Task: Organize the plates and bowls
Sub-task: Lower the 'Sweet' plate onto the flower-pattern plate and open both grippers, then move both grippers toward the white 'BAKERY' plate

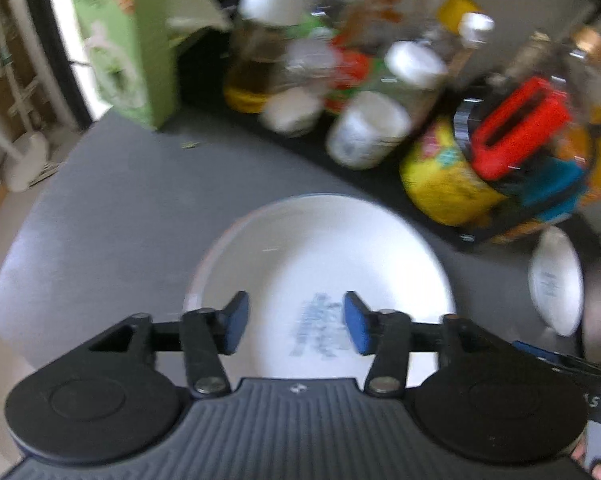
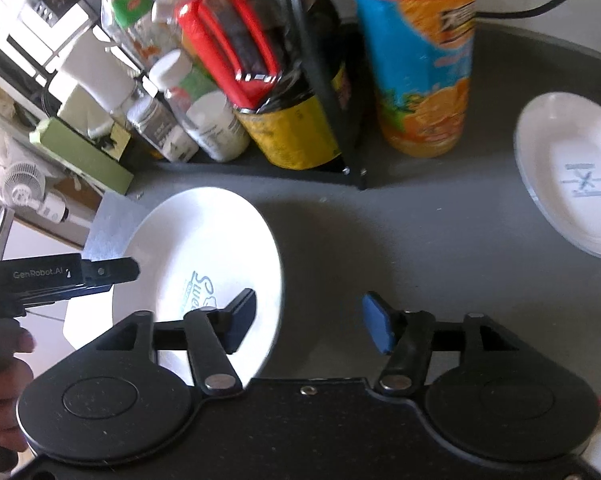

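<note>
A white plate (image 1: 320,256) with a faint blue print lies flat on the grey table (image 1: 120,208). My left gripper (image 1: 296,320) hangs open above its near half, blue pads apart and touching nothing. In the right wrist view the same plate (image 2: 204,248) lies at the left. My right gripper (image 2: 310,322) is open over its right rim, with one finger above the plate and the other above bare table. A second white dish (image 2: 572,172) with a dark print rests at the far right, also seen as the small dish (image 1: 556,280).
A black rack (image 2: 320,120) crowded with bottles and jars lines the back, with a red clip-like object (image 1: 516,128) on top. A tall orange juice bottle (image 2: 420,60) stands beside it. A green box (image 1: 128,48) sits at the back left. A person's hand (image 2: 0,360) grips a handle.
</note>
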Demonstrator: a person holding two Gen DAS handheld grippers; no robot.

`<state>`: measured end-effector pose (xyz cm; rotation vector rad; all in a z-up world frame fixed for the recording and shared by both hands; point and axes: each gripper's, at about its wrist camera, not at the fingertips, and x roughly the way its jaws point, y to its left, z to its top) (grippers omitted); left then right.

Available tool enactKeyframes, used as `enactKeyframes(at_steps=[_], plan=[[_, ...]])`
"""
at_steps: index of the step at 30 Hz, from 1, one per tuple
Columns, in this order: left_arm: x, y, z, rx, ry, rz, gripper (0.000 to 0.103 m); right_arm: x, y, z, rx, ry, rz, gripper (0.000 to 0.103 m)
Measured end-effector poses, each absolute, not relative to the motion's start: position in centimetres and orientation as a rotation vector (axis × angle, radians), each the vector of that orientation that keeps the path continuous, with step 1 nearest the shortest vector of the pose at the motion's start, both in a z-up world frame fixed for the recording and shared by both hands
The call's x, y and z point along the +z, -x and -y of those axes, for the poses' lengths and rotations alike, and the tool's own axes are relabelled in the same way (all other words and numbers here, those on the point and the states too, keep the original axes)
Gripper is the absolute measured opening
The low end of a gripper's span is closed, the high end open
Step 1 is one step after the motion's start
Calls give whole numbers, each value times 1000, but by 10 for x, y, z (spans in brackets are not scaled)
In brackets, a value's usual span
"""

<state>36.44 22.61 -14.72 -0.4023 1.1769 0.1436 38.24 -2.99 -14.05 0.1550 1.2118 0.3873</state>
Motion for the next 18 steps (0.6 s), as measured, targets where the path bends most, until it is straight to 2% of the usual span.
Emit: enactKeyframes(at_steps=[2, 3, 7, 18], plan=[[-140, -365, -211, 117, 382, -1157, 78, -135, -380, 38, 382, -158, -1187, 76], [-137, -366, -202, 103, 366, -1142, 79, -133, -378, 42, 378, -158, -1173, 81], [-129, -369, -175, 62, 337, -1113, 81, -123, -373, 62, 361, -165, -1126, 91], [-119, -380, -108, -32, 258, -1095, 82, -109, -357, 120, 289, -189, -1059, 93]])
